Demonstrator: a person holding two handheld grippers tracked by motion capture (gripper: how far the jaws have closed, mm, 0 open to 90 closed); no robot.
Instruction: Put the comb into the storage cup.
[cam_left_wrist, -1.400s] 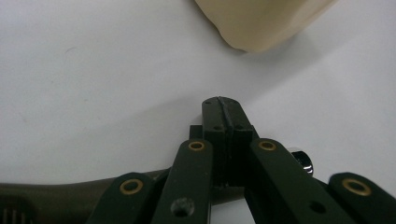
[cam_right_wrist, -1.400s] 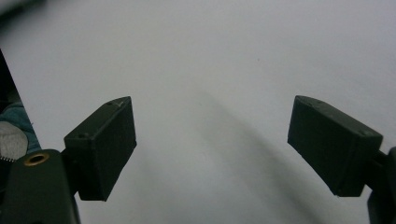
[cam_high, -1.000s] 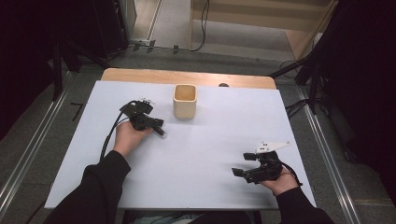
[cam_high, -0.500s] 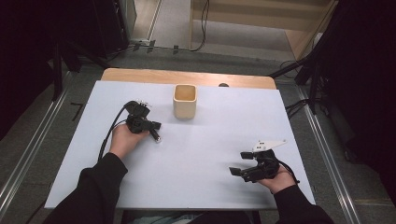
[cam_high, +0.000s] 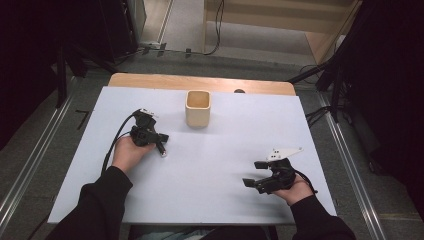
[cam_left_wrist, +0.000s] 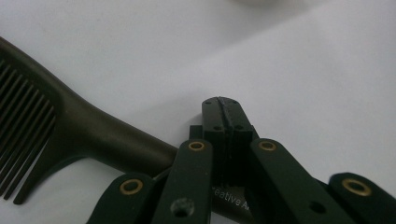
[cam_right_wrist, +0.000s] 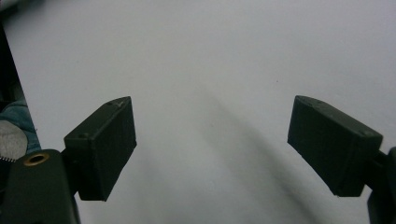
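Note:
A dark comb (cam_left_wrist: 93, 135) lies on the white sheet in the left gripper view; its teeth are at the left and its handle runs under the jaw links. My left gripper (cam_left_wrist: 222, 112) is shut, pads pressed together with nothing between the tips. Whether it touches the comb, I cannot tell. In the high view the left gripper (cam_high: 160, 142) sits left of centre, in a hand. My right gripper (cam_high: 254, 173) rests near the front right with its jaws wide apart. The right gripper (cam_right_wrist: 210, 140) has bare sheet between its pads.
A pale square wooden cup (cam_high: 197, 107) stands upright at the back middle of the white sheet (cam_high: 225, 145). A wooden table edge (cam_high: 200, 82) shows behind the sheet. Black cables trail from both grippers. Dark stands and floor rails flank the table.

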